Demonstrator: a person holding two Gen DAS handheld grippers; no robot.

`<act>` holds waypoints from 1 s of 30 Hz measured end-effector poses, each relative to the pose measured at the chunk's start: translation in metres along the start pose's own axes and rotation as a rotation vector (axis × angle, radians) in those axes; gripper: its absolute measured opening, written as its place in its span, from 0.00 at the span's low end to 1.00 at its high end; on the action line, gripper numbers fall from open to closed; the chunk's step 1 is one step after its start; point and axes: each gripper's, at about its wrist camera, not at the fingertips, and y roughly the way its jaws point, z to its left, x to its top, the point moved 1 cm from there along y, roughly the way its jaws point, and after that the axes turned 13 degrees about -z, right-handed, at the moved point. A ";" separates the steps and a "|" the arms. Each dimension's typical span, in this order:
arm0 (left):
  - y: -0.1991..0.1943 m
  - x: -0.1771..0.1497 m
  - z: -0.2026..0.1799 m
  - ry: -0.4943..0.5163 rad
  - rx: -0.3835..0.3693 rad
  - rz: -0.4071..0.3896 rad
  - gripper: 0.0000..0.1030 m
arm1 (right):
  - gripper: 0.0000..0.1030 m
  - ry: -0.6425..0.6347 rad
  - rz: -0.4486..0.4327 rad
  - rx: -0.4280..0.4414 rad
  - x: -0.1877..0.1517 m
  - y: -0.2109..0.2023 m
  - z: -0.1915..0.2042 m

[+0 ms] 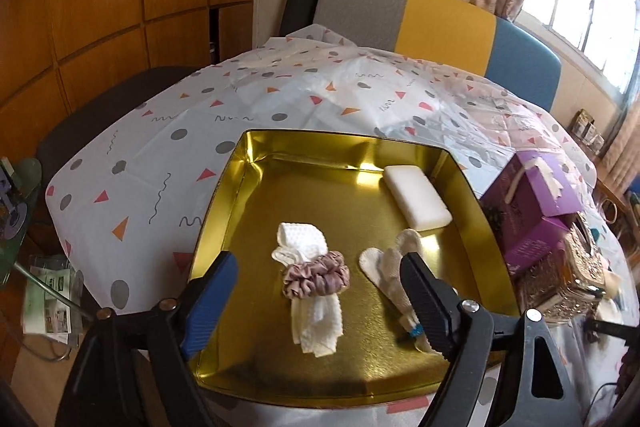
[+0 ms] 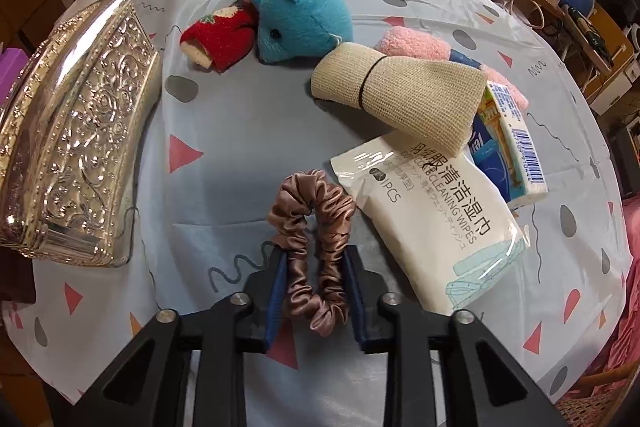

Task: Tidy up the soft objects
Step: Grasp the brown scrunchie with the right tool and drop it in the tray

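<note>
In the left wrist view a gold tin tray holds a white sponge block, a white waffle cloth with a mauve scrunchie around it, and a pair of white socks. My left gripper stands open over the tray, with the cloth and scrunchie lying loose between its fingers. In the right wrist view my right gripper is shut on a brown satin scrunchie, squeezing it flat on the patterned tablecloth.
Beyond the scrunchie lie a blue plush mouse, a red strawberry sock, a beige bandage roll, a pink fuzzy sock, a wipes packet and a tissue pack. An ornate silver box stands left. Purple boxes flank the tray.
</note>
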 end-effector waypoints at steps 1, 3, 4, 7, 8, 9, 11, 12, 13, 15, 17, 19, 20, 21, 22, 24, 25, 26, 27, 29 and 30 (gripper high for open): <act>-0.002 -0.001 -0.002 0.004 -0.004 0.001 0.82 | 0.18 0.001 -0.006 0.006 0.001 -0.003 -0.001; -0.004 -0.003 -0.006 0.014 -0.009 0.006 0.82 | 0.14 0.002 -0.028 0.015 0.003 -0.009 0.000; -0.005 -0.004 -0.007 0.019 -0.010 0.010 0.82 | 0.13 0.004 -0.041 0.020 0.004 -0.012 0.000; -0.009 -0.007 -0.012 0.031 -0.015 0.008 0.82 | 0.12 0.021 -0.077 0.024 0.008 -0.023 -0.001; -0.009 -0.008 -0.013 0.037 -0.016 0.008 0.82 | 0.12 0.035 -0.091 0.027 0.009 -0.027 -0.003; -0.010 -0.008 -0.014 0.042 -0.019 0.008 0.82 | 0.11 0.050 -0.103 0.030 0.011 -0.030 -0.005; -0.010 -0.011 -0.015 0.050 -0.024 0.008 0.82 | 0.11 0.088 -0.126 0.035 0.014 -0.036 -0.011; -0.010 -0.012 -0.016 0.054 -0.026 0.011 0.82 | 0.11 0.107 -0.140 0.040 0.016 -0.039 -0.015; -0.011 -0.013 -0.016 0.055 -0.029 0.013 0.82 | 0.11 0.129 -0.153 0.050 0.016 -0.039 -0.019; -0.011 -0.014 -0.016 0.054 -0.037 0.017 0.82 | 0.11 0.177 -0.172 0.088 0.016 -0.040 -0.022; -0.011 -0.015 -0.015 0.052 -0.038 0.020 0.82 | 0.11 0.205 -0.196 0.116 0.019 -0.046 -0.025; -0.010 -0.015 -0.015 0.046 -0.042 0.027 0.82 | 0.11 0.233 -0.224 0.150 0.026 -0.053 -0.026; -0.010 -0.015 -0.014 0.043 -0.043 0.026 0.82 | 0.11 0.241 -0.241 0.170 0.032 -0.059 -0.025; -0.010 -0.015 -0.013 0.039 -0.042 0.027 0.82 | 0.11 0.241 -0.262 0.185 0.037 -0.066 -0.022; -0.009 -0.015 -0.012 0.034 -0.042 0.029 0.82 | 0.11 0.232 -0.288 0.199 0.045 -0.075 -0.018; -0.008 -0.016 -0.010 0.024 -0.042 0.033 0.82 | 0.11 0.219 -0.321 0.250 0.061 -0.088 -0.004; -0.008 -0.017 -0.009 0.022 -0.041 0.036 0.82 | 0.11 0.203 -0.340 0.274 0.068 -0.097 0.006; -0.008 -0.017 -0.008 0.019 -0.041 0.036 0.82 | 0.11 0.172 -0.359 0.296 0.075 -0.106 0.019; -0.008 -0.017 -0.007 0.014 -0.044 0.035 0.82 | 0.11 0.141 -0.375 0.321 0.082 -0.114 0.033; -0.008 -0.016 -0.005 0.008 -0.044 0.034 0.82 | 0.11 0.088 -0.398 0.382 0.092 -0.128 0.061; -0.008 -0.016 -0.004 0.004 -0.038 0.030 0.82 | 0.11 0.058 -0.410 0.412 0.096 -0.134 0.077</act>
